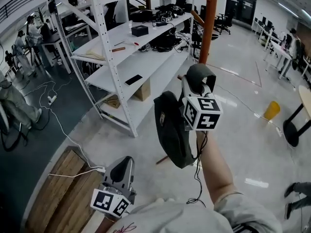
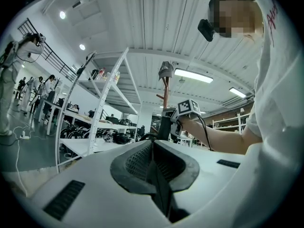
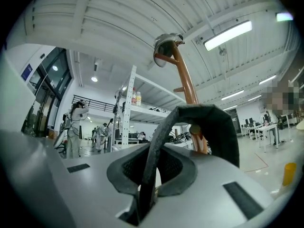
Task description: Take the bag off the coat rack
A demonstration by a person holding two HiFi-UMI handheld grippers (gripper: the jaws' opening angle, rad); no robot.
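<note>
A dark bag point(image 1: 171, 130) hangs by its strap point(image 1: 200, 74) from my right gripper point(image 1: 190, 89), which is shut on that strap. In the right gripper view the strap point(image 3: 204, 115) rises from between the jaws of the right gripper point(image 3: 151, 172) and arches over in front of the brown coat rack pole point(image 3: 185, 80). A peg end point(image 3: 194, 129) shows inside the loop; whether the strap rests on it I cannot tell. A cap point(image 3: 164, 46) tops the rack. My left gripper point(image 1: 124, 161) is low at the left, shut and empty point(image 2: 154, 167).
White metal shelving point(image 1: 126, 47) with cables and boxes stands left of the coat rack point(image 1: 209, 23). A wooden board point(image 1: 63, 188) lies at bottom left with a white cable beside it. A yellow object point(image 1: 272, 109) and a round table point(image 1: 306, 98) are at the right. People stand far left.
</note>
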